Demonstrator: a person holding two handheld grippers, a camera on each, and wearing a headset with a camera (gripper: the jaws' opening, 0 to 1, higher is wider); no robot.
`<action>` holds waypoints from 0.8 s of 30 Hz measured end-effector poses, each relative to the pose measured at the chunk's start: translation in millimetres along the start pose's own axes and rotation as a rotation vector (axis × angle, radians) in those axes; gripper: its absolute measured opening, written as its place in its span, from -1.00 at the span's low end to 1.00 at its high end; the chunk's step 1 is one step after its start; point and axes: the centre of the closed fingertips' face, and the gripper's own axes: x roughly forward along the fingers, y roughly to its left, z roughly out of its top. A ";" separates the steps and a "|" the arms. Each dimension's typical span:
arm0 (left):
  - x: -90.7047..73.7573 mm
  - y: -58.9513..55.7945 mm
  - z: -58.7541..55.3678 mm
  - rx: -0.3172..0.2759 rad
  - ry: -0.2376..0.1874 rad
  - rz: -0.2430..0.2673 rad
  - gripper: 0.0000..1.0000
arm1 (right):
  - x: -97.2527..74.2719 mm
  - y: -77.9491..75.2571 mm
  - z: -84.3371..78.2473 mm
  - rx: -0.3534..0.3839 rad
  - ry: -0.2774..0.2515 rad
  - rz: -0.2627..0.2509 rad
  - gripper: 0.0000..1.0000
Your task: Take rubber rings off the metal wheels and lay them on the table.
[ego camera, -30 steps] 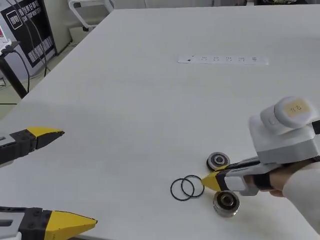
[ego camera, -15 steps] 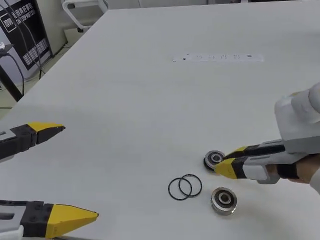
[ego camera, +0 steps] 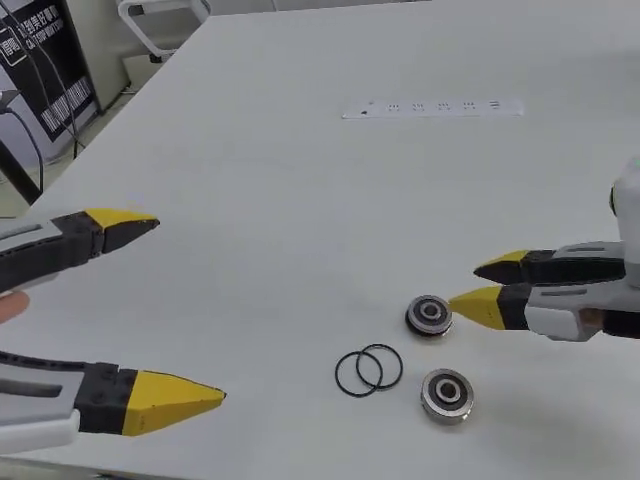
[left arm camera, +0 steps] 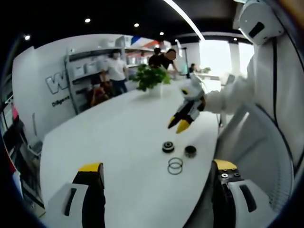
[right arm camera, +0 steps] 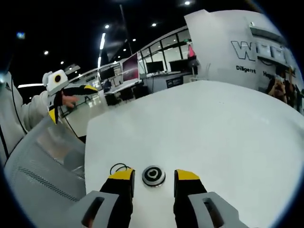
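Two rubber rings (ego camera: 368,370) lie overlapping on the white bench (ego camera: 300,190). Just beside them sit the near wheel (ego camera: 446,392) and the far wheel (ego camera: 429,314). The right gripper (ego camera: 466,283), spread apart and holding nothing, points at the far wheel. The left gripper (ego camera: 188,310) is spread wide, well apart from them.

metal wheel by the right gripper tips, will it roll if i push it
The metal wheel lies flat on the table, so a push would probably slide it, not roll it. It looks like solid metal, so it is likely stiff and heavy for its size. Its round rim might slip from the open right gripper.
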 end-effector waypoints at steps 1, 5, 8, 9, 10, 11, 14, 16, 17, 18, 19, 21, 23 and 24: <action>1.3 0.4 2.6 0.003 -0.003 -0.001 0.88 | 0.1 0.2 -2.7 -0.005 0.000 0.015 -0.40; 9.1 2.0 16.0 0.014 -0.015 -0.015 0.83 | 1.0 0.6 -10.8 -0.010 0.005 0.036 -0.43; 14.9 3.3 22.9 0.059 0.008 -0.023 0.74 | 2.8 -0.4 -16.0 -0.010 0.012 0.040 -0.41; 17.8 1.2 29.6 0.076 -0.008 -0.036 0.73 | 3.9 -1.6 -18.7 -0.012 0.020 0.034 -0.41; 20.1 -0.5 34.4 0.073 -0.021 -0.047 0.73 | 4.7 -2.6 -20.8 -0.014 0.027 0.031 -0.40; 23.8 -3.4 40.7 0.064 -0.037 -0.066 0.75 | 5.5 -2.5 -22.6 -0.013 0.030 0.037 -0.39; 32.0 -4.8 47.5 0.075 -0.040 -0.086 0.75 | 7.8 -2.9 -26.9 -0.002 0.036 0.039 -0.33; 39.4 -3.2 51.4 0.104 -0.034 -0.083 0.73 | 8.7 -3.0 -27.0 0.000 0.035 0.037 -0.35; 44.0 -2.8 54.6 0.106 -0.037 -0.084 0.73 | 9.1 -2.9 -27.0 -0.003 0.033 0.037 -0.34; 46.9 -3.3 57.3 0.106 -0.043 -0.091 0.73 | 9.6 -2.9 -27.1 -0.004 0.033 0.037 -0.34; 49.9 -4.8 60.5 0.109 -0.054 -0.102 0.73 | 10.1 -2.8 -27.7 -0.006 0.035 0.038 -0.34; 57.9 -9.0 64.7 0.132 -0.061 -0.131 0.72 | 10.8 -3.0 -28.2 -0.012 0.034 0.037 -0.34; 67.3 -11.9 67.5 0.153 -0.060 -0.150 0.72 | 11.6 -2.5 -29.0 -0.009 0.033 0.041 -0.35; 72.4 -14.4 68.8 0.155 -0.059 -0.168 0.72 | 12.2 -2.2 -29.5 -0.009 0.032 0.043 -0.35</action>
